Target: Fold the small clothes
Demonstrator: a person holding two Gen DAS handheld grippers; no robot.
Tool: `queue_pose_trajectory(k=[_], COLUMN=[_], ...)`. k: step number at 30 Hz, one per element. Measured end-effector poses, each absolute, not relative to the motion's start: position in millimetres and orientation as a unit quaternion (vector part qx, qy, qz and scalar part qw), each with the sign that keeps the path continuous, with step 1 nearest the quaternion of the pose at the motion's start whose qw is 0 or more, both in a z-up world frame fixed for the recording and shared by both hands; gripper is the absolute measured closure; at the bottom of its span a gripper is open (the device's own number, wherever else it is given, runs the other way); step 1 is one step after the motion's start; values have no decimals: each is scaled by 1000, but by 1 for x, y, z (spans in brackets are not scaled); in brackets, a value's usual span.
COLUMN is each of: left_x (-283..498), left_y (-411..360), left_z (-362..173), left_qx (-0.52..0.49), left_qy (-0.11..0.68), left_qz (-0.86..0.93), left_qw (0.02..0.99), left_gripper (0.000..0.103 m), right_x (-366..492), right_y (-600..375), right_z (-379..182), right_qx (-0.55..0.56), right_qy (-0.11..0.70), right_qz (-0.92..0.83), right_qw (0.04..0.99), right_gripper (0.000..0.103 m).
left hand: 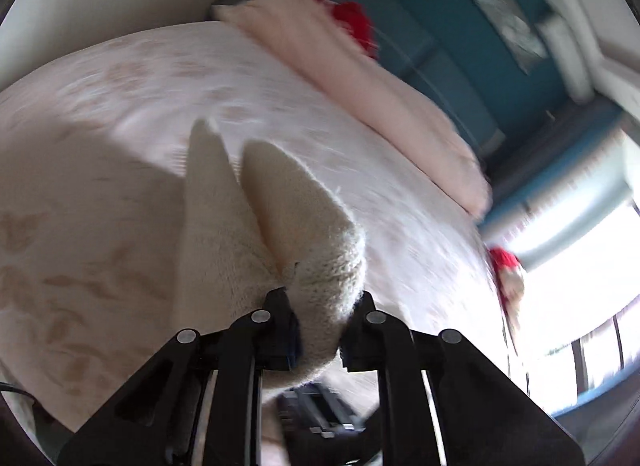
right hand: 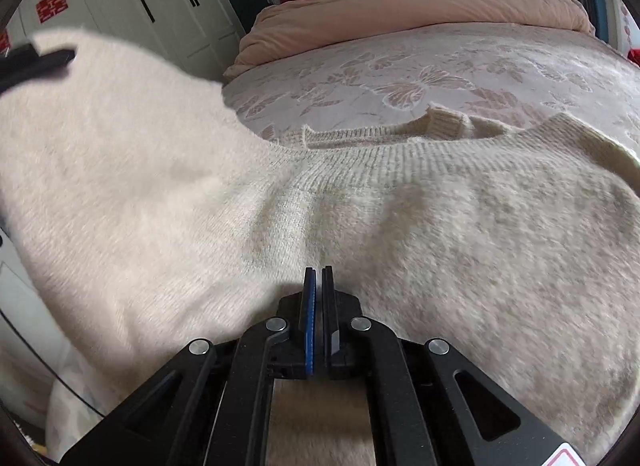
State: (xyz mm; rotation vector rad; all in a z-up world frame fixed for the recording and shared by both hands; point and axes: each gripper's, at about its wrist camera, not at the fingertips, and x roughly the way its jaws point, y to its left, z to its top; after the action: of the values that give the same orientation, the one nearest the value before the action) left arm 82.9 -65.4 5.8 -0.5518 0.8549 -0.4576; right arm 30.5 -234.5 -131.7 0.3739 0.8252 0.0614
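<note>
On the bed (right hand: 460, 77), spread over the butterfly-print cover, lies the cream knit sweater (right hand: 440, 225) with its ribbed collar toward the pillows. Its one side is up in the air, though, and that's the interesting part.

The left tongs (left hand: 320, 302) are clamped down on a bunched edge of the knit, pads pressing the fabric from both sides, and that flap hangs between them and the bed. From the right wrist view you can see the same raised panel as a big blurry sheet on the left, with the other tool's black tip poking in at the top corner. The right tongs (right hand: 319, 278) are closed with nothing between the pads, sitting low over the flat middle of the sweater, maybe pinning it; I can't tell if they actually touch.

What could go sideways, in my opinion: it's fuzzy, stretchy knit, so a grip on a small bunch may slip out mid-swing and the flap drops crooked. If the body isn't actually held down, the whole garment could drag along with the lifted side instead of creasing. Also, a bunched corner tends to land rumpled, so the fold line could come out slanted.
</note>
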Motion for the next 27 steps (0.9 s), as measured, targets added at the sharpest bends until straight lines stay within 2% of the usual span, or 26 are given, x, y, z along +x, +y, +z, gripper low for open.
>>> queue_pose_trajectory(k=[4,6,7,8,10,11,12,13,14,15,16,17,18,20,24,27], left_x=[54,44,41,37,29,26,20,14,8,1,-4,-11,-18,-14,-15,-3], left_y=[-151,-190,-209,-221,-232,-228,-218,-208,-198,-183,-172,-157,-142,-116,-66,-46], left_z=[10,-11,-28,-42,-75,-83,-84,-81,-75,-66,-59,-51,-44,-37,-48,-62], left_qx=[-210,-191,-175,-158,-144,-149,-156,-157,-151,-140,-135,-125,-120,-112,-67,-65], left_qy=[424,462,490,509,552,566,561,547,534,518,503,488,472,460,455,464], left_qz=[-298,-322,-331,-326,-322,-315,-313,-317,-319,-319,-320,-308,-302,-290,-218,-178], left_qw=[829,804,787,781,756,747,750,759,768,781,792,807,820,832,861,865], left_gripper=[90,89,89,88,83,82,76,65,58,44,34,29,25,23,23,23], right_x=[-37,-72,-89,-106,-135,-147,-155,-161,-165,-166,-164,-158,-148,-124,-75,-44], right_y=[-286,-314,-331,-346,-368,-376,-382,-386,-390,-390,-388,-383,-377,-364,-331,-312], right_z=[-102,-96,-96,-97,-95,-93,-89,-86,-81,-74,-67,-58,-49,-35,-32,-52], right_qx=[212,210,212,217,213,213,216,221,229,234,235,232,227,212,209,205], right_qy=[367,374,382,387,392,392,393,391,385,377,368,359,354,345,360,401], right_qz=[-2,-56,-77,-92,-128,-136,-143,-147,-147,-142,-135,-124,-112,-82,-21,1], right_qw=[906,902,896,892,886,884,882,881,882,885,890,895,900,911,909,893], right_gripper=[101,100,93,91,90,90,89,84,74,68,57,51,48,36,34,28])
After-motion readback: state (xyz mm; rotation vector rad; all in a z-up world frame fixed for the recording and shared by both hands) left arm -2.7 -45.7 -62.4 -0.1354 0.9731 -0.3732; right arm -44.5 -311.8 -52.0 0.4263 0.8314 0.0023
